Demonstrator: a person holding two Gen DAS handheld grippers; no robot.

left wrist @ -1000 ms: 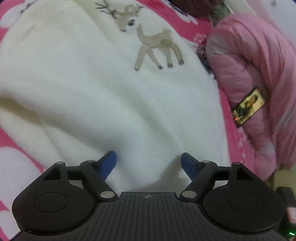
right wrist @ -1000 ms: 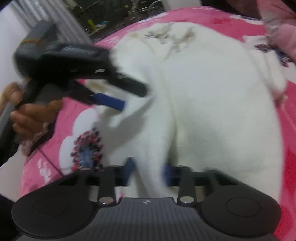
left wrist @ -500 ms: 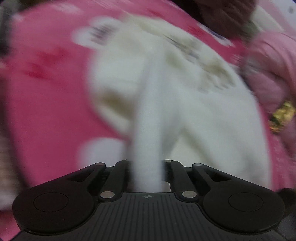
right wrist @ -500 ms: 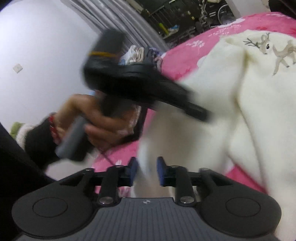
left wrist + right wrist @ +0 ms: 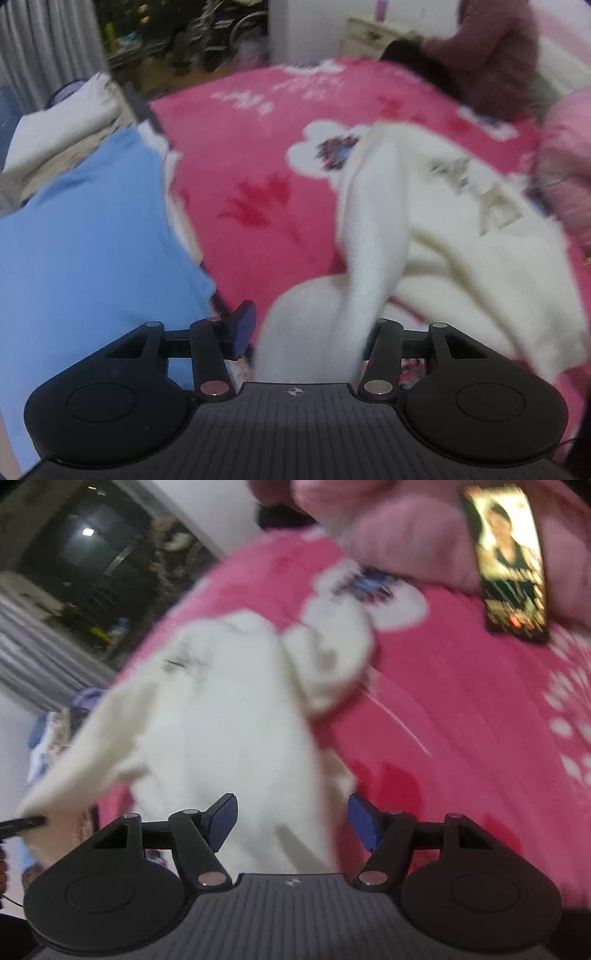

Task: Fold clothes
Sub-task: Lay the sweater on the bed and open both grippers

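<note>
A cream fleece garment [image 5: 461, 236] with a deer print lies bunched on the pink flowered bedspread [image 5: 258, 166]. A strand of it runs down between the fingers of my left gripper [image 5: 310, 325]. Those jaws are opening; the left blue pad [image 5: 242, 328] stands just off the cloth and the right finger is hidden behind it. In the right wrist view the garment [image 5: 229, 709] hangs between the two blue pads of my right gripper [image 5: 291, 812]. Its jaws are also opening, and neither pad presses on the fabric. A corner of the cloth reaches the left gripper's fingertip [image 5: 22, 821].
A blue garment [image 5: 92, 240] and a stack of pale folded clothes [image 5: 62, 129] sit at the left. A pink quilt [image 5: 406, 535] lies at the far side with a lit phone [image 5: 511, 561] leaning on it. A dark maroon fabric heap [image 5: 491, 48] lies beyond.
The left gripper shut on a fold, rose and pulled away, and now its jaws are parting. The right gripper's jaws went from pinching the cloth to wide apart, and its view swung right.
</note>
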